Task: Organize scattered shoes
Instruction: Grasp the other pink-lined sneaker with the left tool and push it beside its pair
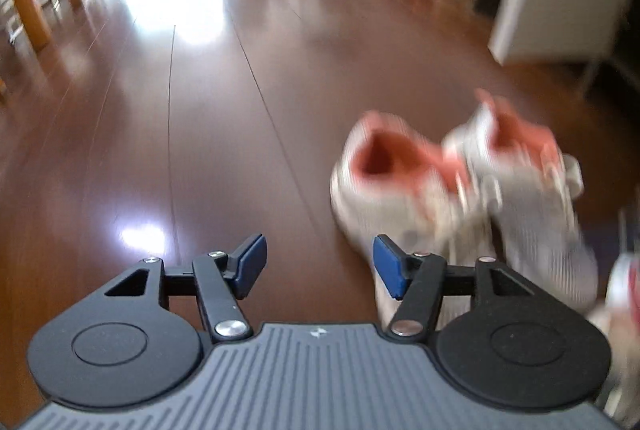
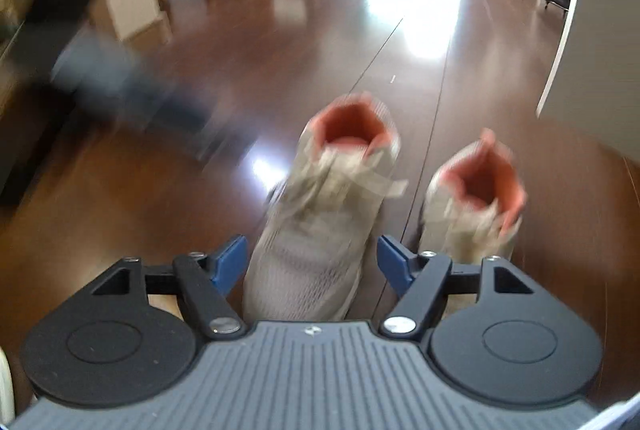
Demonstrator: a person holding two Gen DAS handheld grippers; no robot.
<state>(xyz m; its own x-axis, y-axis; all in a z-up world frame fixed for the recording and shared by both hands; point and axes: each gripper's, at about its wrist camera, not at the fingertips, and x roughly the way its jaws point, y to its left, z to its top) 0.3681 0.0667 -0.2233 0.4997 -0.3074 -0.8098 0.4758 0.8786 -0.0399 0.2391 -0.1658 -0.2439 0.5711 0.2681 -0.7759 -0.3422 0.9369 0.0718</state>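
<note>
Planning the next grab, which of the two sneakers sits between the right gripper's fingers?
The left sneaker; its toe lies between the open right gripper, while the other sneaker stands outside.

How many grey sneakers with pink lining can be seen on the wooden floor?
2 sneakers, side by side on the floor: one sneaker lies in line with the open right gripper, the other sneaker to its right. More may lie out of view.

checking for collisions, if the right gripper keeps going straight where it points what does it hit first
Most likely the nearer grey sneaker: its toe lies between the open right gripper fingers, untouched by the pads. Blur leaves depth unclear, so it might meet the wood floor beneath first.
</note>
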